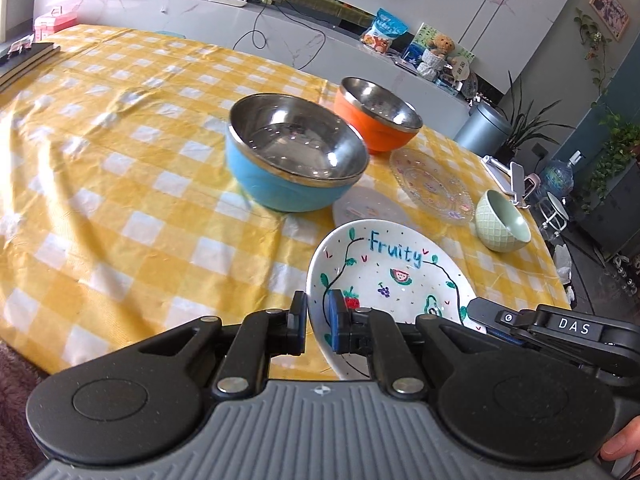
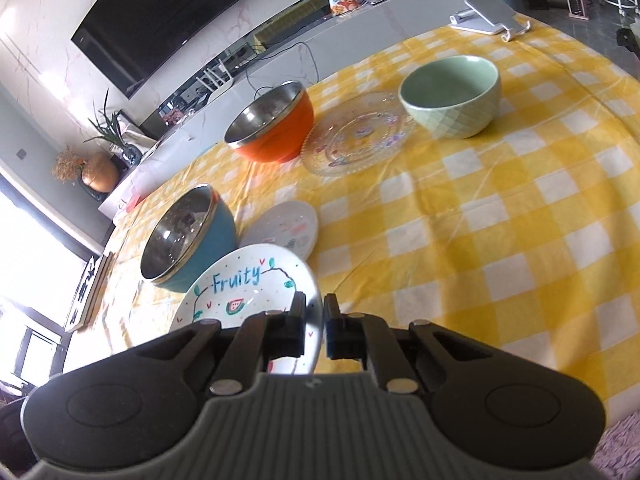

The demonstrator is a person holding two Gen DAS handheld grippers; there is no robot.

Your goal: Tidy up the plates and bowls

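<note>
White "Fruity" plate (image 1: 394,276) (near edge hidden), rim clamped by left gripper (image 1: 317,322) and right gripper (image 2: 314,322) fingers.

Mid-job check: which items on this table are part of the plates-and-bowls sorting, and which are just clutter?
Job:
Fruity plate, gripped by left gripper and right gripper
small white plate
glass plate
blue bowl
orange bowl
green bowl

Clutter:
phone stand
books

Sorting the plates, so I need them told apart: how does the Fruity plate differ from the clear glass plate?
The Fruity plate is opaque white with painted fruit and lettering; the glass plate is transparent and patterned. The Fruity plate is gripped at its rim by the left gripper and right gripper; the glass plate lies flat on the tablecloth. Both are round.
</note>
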